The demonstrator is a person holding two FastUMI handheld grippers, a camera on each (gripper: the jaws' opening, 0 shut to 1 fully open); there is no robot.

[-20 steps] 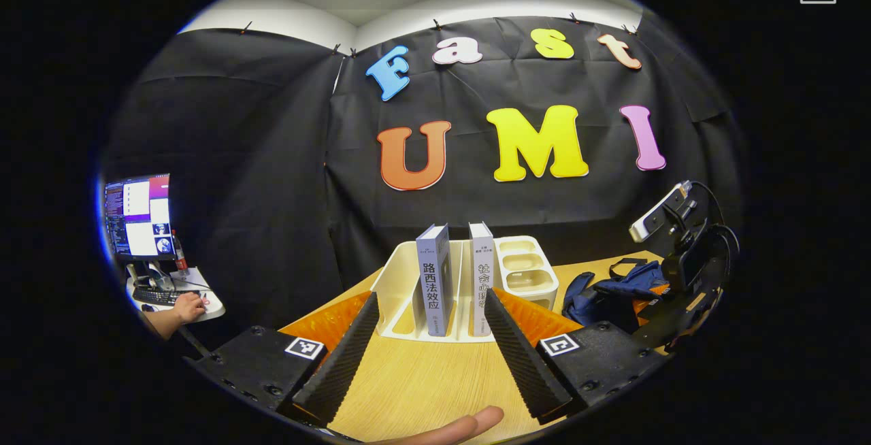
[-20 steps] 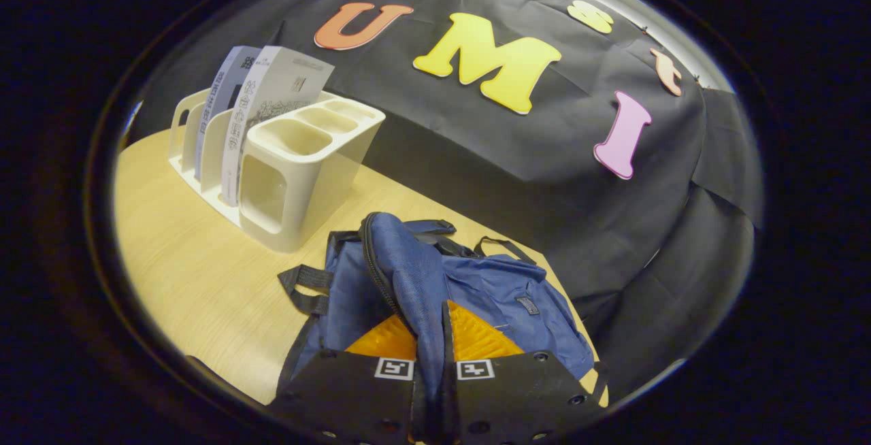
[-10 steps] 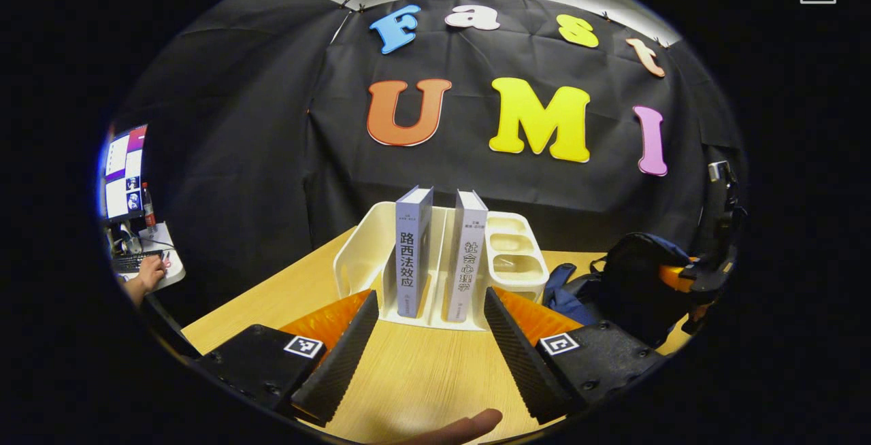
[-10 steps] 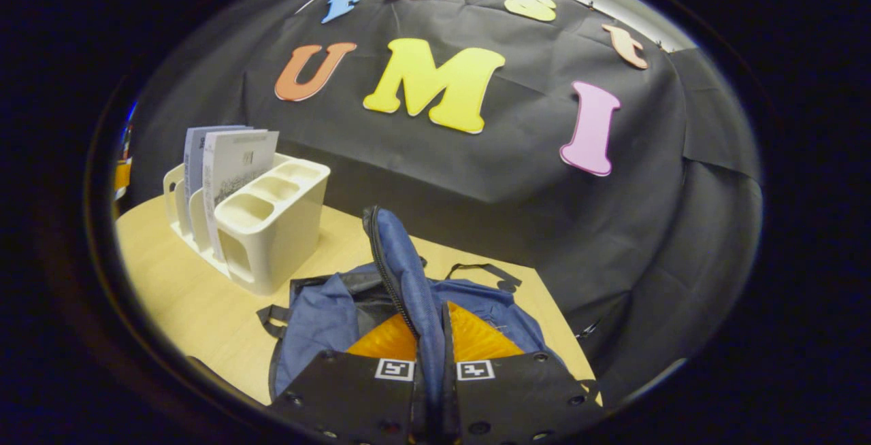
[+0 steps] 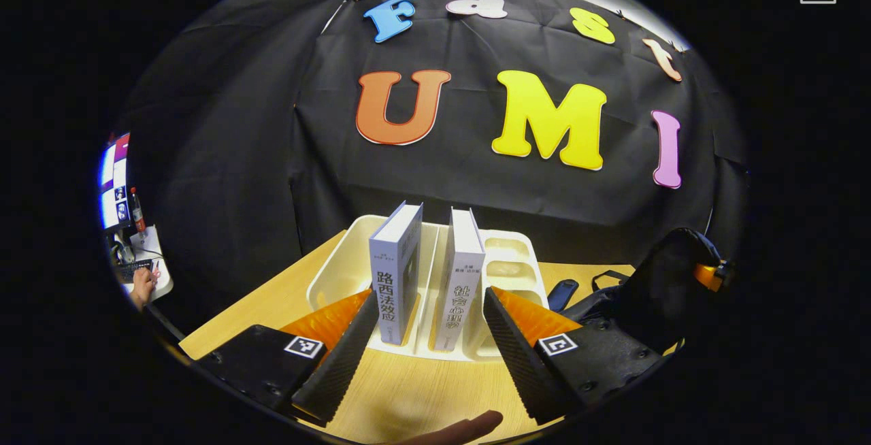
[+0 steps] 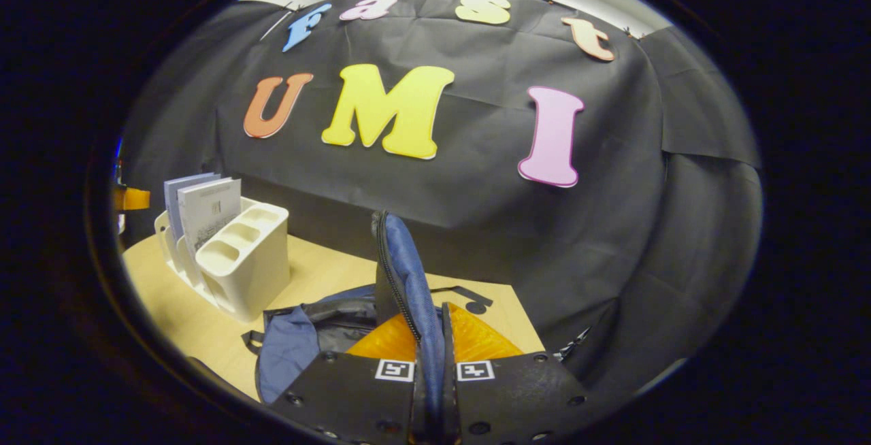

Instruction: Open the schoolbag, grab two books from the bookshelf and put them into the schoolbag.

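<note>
Pinching blue schoolbag flap [image 6: 408, 275] upright in closed right gripper [image 6: 430, 390]. Left gripper [image 5: 429, 336] spread wide, flanking two books [image 5: 425, 265] in white bookshelf [image 5: 340, 275]

light: even, overhead | shadows: soft | focus: sharp | edges: strong fisheye bending

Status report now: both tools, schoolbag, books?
Left tool open, facing two books in rack. Right tool shut on schoolbag flap, lifted. Nothing blocking.

Left gripper [image 5: 427, 336] jaws spread wide, level; right gripper [image 6: 431, 363] jaws pinched together, raised.
</note>
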